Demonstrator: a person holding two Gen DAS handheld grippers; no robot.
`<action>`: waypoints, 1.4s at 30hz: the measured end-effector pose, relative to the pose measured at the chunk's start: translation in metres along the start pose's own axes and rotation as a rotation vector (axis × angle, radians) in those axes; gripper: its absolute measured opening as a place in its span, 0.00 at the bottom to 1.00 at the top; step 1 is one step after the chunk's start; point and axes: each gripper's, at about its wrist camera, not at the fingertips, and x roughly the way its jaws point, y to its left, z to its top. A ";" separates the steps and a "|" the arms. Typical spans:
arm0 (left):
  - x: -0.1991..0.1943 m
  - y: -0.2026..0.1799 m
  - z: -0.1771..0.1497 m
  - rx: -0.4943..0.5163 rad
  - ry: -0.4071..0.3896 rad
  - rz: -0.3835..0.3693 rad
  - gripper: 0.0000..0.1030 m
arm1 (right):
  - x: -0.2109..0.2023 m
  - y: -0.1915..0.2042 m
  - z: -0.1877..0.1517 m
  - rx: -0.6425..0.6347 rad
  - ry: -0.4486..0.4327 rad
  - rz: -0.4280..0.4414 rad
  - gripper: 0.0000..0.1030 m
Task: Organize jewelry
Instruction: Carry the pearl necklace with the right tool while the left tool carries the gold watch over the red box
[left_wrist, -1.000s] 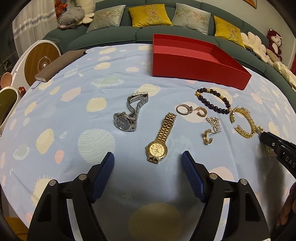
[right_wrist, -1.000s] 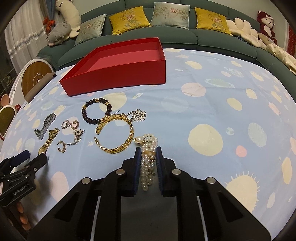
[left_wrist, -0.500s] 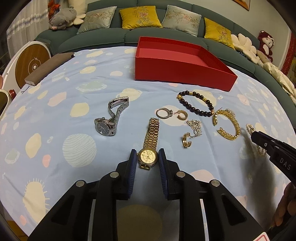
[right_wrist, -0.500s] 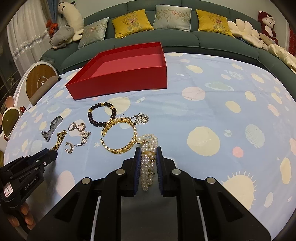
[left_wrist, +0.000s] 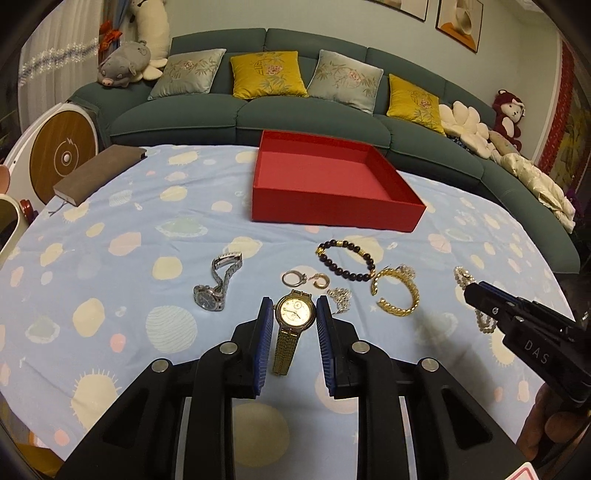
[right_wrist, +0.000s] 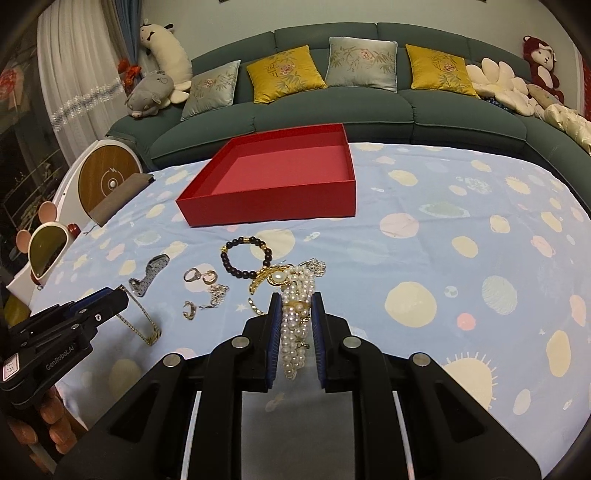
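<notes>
My left gripper (left_wrist: 294, 314) is shut on a gold watch (left_wrist: 293, 318) and holds it lifted above the cloth, its band hanging down. My right gripper (right_wrist: 295, 314) is shut on a pearl bracelet (right_wrist: 295, 314), also lifted. An open, empty red box (left_wrist: 325, 177) stands at the far middle of the table; it also shows in the right wrist view (right_wrist: 280, 177). On the cloth lie a silver watch (left_wrist: 218, 284), a dark bead bracelet (left_wrist: 345, 258), a gold bangle (left_wrist: 397, 293), a ring (left_wrist: 293, 277) and small earrings (left_wrist: 320, 280).
A brown notebook (left_wrist: 98, 171) lies at the table's far left edge. A green sofa with cushions (left_wrist: 266, 74) runs behind the table. A white round appliance (left_wrist: 62, 158) stands off the left edge. The table carries a blue cloth (right_wrist: 461, 258) with pale spots.
My left gripper closed on the gold watch and raised it off the cloth. My right gripper rose with the pearl bracelet. Both cameras now sit higher and look more level.
</notes>
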 end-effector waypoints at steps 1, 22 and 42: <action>-0.004 -0.002 0.003 0.005 -0.011 -0.006 0.20 | -0.003 0.001 0.001 0.000 -0.006 0.006 0.15; 0.039 -0.022 0.184 0.048 -0.141 -0.042 0.20 | 0.047 -0.002 0.163 -0.074 -0.079 0.043 0.15; 0.252 0.012 0.246 -0.034 0.076 0.078 0.20 | 0.252 -0.047 0.237 0.031 0.158 -0.028 0.15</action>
